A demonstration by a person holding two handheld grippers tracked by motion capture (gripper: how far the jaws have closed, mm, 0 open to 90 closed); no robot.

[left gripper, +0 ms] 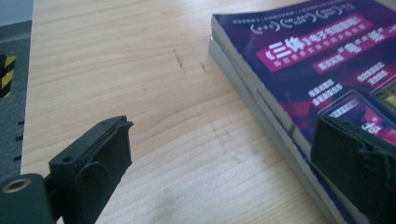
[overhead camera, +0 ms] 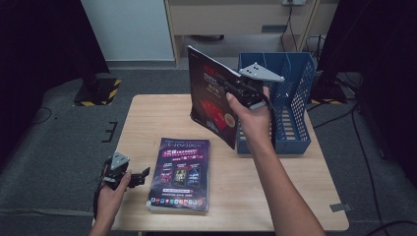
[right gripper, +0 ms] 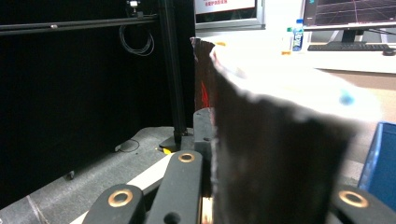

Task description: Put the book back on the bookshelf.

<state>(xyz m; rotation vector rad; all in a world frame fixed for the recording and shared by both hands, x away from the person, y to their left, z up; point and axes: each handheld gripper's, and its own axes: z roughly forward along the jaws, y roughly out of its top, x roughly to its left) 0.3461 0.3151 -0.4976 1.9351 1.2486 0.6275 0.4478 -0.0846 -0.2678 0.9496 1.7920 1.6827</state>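
My right gripper (overhead camera: 231,88) is shut on a dark magazine with a red cover (overhead camera: 209,101), held upright in the air above the table, just left of the blue rack (overhead camera: 290,105). In the right gripper view the magazine (right gripper: 280,154) stands edge-on between the jaws. A stack of purple-covered magazines (overhead camera: 181,173) lies flat near the table's front edge. My left gripper (overhead camera: 137,177) rests at the table's front left, open, its jaws pointing at the stack's left side. In the left gripper view, the stack (left gripper: 317,74) lies to the right and one jaw overlaps its edge.
The wooden table (overhead camera: 147,123) has bare surface at the left and back. The blue mesh file rack stands at the back right corner. Grey carpet, cables and a yellow-black striped stand base (overhead camera: 101,91) surround the table.
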